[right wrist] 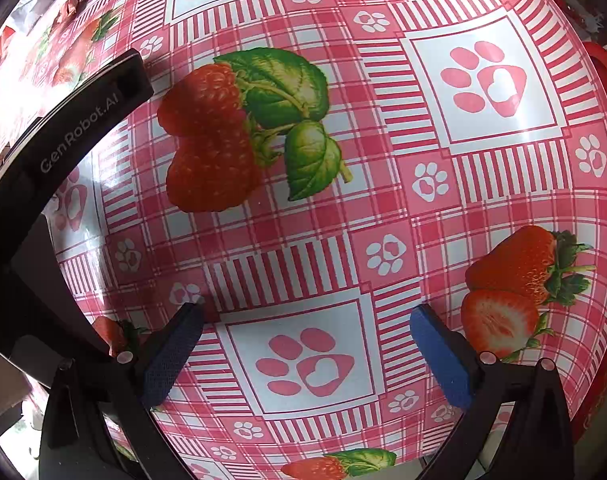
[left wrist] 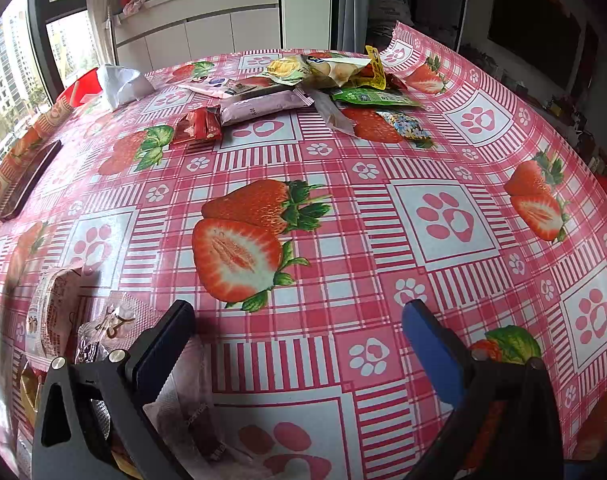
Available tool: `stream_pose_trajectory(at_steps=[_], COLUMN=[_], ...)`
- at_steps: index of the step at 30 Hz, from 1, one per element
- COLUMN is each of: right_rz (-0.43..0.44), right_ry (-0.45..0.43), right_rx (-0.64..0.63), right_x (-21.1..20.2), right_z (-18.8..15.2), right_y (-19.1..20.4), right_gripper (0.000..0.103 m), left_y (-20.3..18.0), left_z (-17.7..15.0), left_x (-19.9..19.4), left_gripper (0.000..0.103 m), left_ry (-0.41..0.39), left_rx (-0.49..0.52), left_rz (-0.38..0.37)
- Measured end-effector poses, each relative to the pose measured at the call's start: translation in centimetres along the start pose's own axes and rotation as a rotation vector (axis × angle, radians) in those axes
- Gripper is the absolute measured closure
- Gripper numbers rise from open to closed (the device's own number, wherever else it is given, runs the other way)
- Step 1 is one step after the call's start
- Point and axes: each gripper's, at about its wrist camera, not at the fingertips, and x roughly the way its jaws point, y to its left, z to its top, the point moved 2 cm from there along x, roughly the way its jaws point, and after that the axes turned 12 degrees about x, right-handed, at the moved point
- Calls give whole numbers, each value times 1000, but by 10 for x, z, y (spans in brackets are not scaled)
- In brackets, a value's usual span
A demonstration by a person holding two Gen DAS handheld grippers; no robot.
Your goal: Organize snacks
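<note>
Blue-padded and spread wide with nothing between its jaws, the left gripper (left wrist: 299, 316) hangs low over the strawberry-print tablecloth (left wrist: 343, 208). Just beside its left finger, toward the near-left edge of the table, lie a few wrapped snacks (left wrist: 59, 316) already set down together. Outward and straight ahead, well apart from the claw across a bare stretch of cloth, sits the unsorted snack pile (left wrist: 323, 80) at the far edge: a pink packet (left wrist: 263, 106) with its long axis running left to right, small red packets (left wrist: 197, 126) to its left, and green and yellow bags behind. A dark phone (left wrist: 31, 178) rests at the far left. The right gripper (right wrist: 307, 312) is likewise open and empty, aimed down at bare cloth with no snack in its view, so the left hand looks better placed to reach forward.
</note>
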Motion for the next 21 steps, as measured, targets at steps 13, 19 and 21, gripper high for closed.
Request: stream_pose_trajectory(at_steps=[13, 19, 21], right_rz=[0, 6, 8], right_ry=[0, -32, -43], right_rx=[1, 6, 6], right_x=[1, 0, -1], right_z=[2, 0, -3], right_y=[1, 0, 0], right_gripper=[0, 0, 0], left_y=[0, 0, 0], left_z=[0, 0, 0], left_x=[0, 0, 0], left_gripper=[0, 0, 0], left_ry=[0, 0, 0], left_rx=[0, 0, 0], left_rz=[0, 0, 0])
